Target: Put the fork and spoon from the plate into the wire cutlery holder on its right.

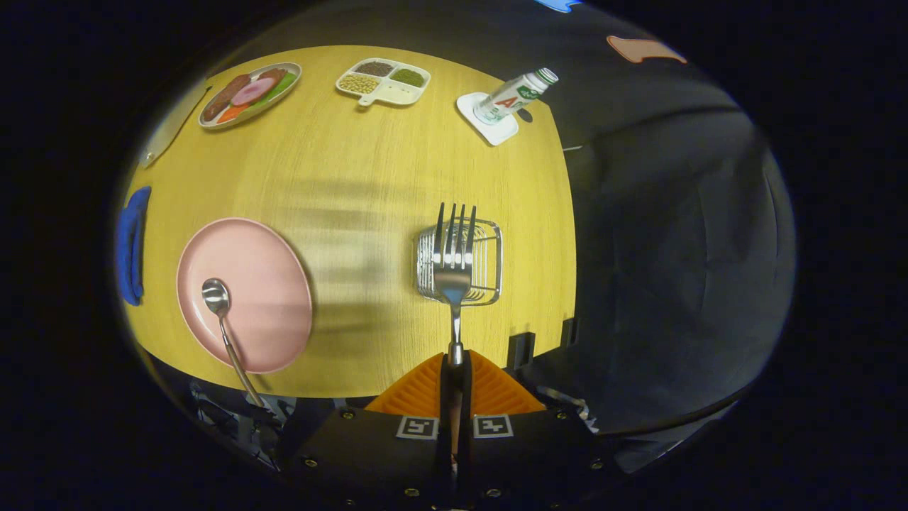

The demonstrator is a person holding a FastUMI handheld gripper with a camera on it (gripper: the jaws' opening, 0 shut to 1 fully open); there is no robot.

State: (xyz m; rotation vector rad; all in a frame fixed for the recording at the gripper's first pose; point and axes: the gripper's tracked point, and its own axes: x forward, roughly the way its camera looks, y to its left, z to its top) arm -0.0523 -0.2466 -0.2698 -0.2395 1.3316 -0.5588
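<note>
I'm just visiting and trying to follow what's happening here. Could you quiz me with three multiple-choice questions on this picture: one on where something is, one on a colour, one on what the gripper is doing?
1. Where does the spoon lie?
A. In the wire cutlery holder
B. On the plate, handle sticking out over its near rim
C. Beside the bottle

2. What colour is the plate?
A. Pink
B. Green
C. White

3. What is the gripper doing?
A. Open, holding nothing
B. Shut on the spoon
C. Shut on the fork's handle, tines pointing ahead

Answers:
1 B: the spoon's bowl rests on the plate, left of the wire cutlery holder.
2 A: the plate is plainly pink against the yellow table.
3 C: both fingers press the fork handle, with its tines over the holder.
</note>
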